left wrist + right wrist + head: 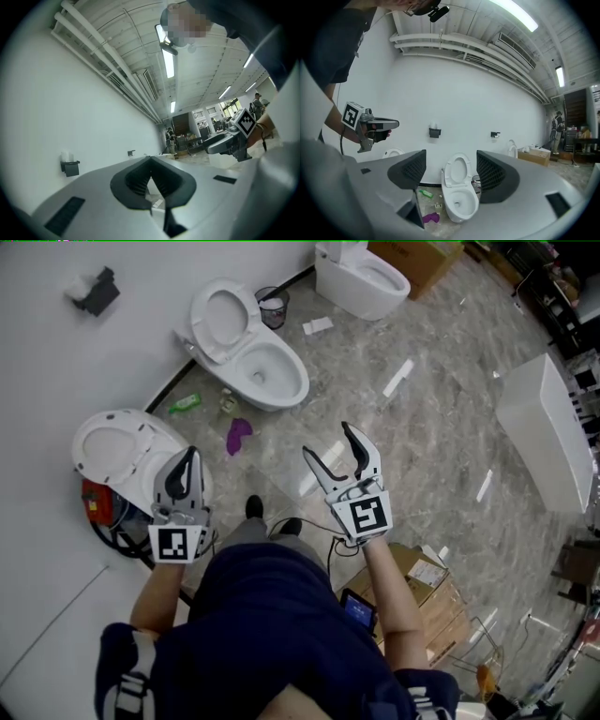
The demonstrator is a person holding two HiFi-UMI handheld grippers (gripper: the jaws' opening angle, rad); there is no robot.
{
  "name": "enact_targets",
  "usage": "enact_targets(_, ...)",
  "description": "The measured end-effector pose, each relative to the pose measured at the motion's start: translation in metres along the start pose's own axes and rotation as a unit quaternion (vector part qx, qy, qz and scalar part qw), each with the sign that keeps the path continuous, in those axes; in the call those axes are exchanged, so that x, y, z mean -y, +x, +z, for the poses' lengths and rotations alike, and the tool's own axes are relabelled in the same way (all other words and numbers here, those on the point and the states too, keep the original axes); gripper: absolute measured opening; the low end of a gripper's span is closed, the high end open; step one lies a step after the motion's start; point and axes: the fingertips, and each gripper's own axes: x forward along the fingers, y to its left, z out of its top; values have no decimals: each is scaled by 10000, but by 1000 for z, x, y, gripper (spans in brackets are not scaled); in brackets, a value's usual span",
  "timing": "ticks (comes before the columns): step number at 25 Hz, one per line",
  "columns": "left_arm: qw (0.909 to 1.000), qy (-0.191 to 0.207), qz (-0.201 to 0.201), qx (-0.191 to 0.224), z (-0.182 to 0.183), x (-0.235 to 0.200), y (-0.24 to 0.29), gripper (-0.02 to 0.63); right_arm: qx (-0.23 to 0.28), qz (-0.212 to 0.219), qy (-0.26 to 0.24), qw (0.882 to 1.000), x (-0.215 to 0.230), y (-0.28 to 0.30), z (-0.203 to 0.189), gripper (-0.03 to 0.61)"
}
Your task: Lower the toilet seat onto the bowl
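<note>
I hold my right gripper [328, 442] spread wide and empty, lined up to catch the toilet seat [199, 321] standing raised over its bowl [302, 381] well ahead, while my left gripper [190, 461] idles, jaws together.

Grey marbled floor [441, 418]. Along the wall, a near toilet [117, 451], a middle toilet [272, 371], a far toilet [366, 282]. Between the first two, a green bottle [185, 404] and a purple scrap [238, 435], possibly cloth. Bin [273, 307] beside the middle one. Cardboard boxes [431, 596] lower right.
</note>
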Motion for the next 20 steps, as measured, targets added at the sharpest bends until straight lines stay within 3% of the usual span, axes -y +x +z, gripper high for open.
enact_targets(13, 9995, 77, 280, -85, -7, -16, 7, 25, 22, 474, -303, 9984, 7, 53, 7, 347)
enact_targets(20, 9997, 9, 246, -10, -29, -86, 63, 25, 43, 528, -426, 9977, 17, 156, 9, 347)
